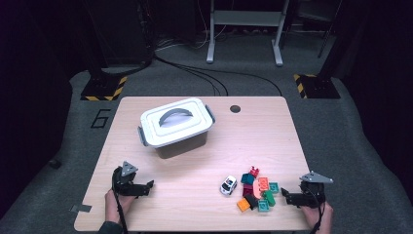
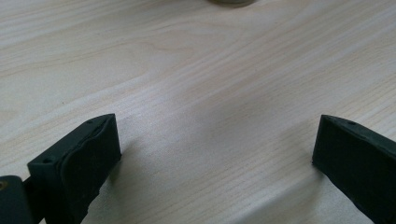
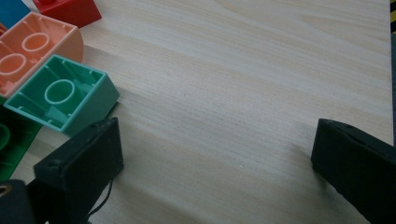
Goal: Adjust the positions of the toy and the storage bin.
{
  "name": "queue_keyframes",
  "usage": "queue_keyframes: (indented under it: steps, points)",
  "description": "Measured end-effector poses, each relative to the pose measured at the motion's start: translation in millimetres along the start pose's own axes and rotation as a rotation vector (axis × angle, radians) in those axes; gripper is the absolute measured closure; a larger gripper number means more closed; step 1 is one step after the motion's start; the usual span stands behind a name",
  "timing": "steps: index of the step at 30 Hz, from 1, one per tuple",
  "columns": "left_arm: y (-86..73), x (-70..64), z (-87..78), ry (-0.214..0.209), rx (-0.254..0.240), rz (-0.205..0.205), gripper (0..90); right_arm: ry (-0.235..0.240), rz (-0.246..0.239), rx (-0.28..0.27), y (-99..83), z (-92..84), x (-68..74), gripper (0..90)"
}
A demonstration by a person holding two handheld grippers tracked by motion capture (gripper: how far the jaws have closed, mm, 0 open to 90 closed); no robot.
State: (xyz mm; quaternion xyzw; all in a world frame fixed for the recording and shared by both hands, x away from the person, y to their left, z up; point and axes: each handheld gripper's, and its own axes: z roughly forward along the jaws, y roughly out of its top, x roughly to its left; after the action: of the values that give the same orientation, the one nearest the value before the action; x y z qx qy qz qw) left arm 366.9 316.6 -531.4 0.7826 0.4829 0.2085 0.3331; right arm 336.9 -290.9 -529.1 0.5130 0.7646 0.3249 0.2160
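Right hand-held gripper (image 1: 287, 195): jaws spread wide, nothing between them, low over the table (image 1: 195, 204).
Bricks (image 1: 258, 190): heaped just left of the right hand-held gripper; the mint brick (image 3: 63, 95) lies beside one jaw.
Left hand-held gripper (image 1: 148, 187): open, empty, well apart from the bricks.
Toy car (image 1: 228, 185): left of the heap.

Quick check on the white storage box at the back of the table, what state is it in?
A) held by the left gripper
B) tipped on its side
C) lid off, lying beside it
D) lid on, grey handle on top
D: the storage box stands upright with its white lid seated and the grey handle lying across the top, apart from both grippers.
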Motion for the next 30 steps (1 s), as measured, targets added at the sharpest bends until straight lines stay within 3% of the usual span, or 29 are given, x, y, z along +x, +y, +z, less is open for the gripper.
queue_keyframes:
  steps: [10, 14, 20, 23, 30]
  points:
    - [-0.2, 0.7, -0.9, -0.016, -0.006, -0.01, 1.5, -0.004, 0.001, -0.002, 0.0, 0.0, -0.1, 1.8]
    - [0.6, 0.4, -0.7, -0.018, 0.013, 0.013, 0.4, -0.005, 0.001, -0.002, 0.0, -0.2, -0.1, 2.0]
    - [0.2, 0.7, -1.0, -0.026, 0.009, 0.014, 0.2, -0.006, 0.002, -0.003, 0.0, -0.2, -0.1, 2.1]
    - [3.2, 1.5, -3.0, -0.038, 0.028, 0.021, 0.2, -0.007, 0.003, -0.003, 0.0, -0.2, -0.1, 2.1]
    - [13.2, 8.1, -9.7, -0.069, 0.007, 0.019, 0.3, -0.008, 0.002, -0.003, 0.0, -0.1, 0.0, 2.1]
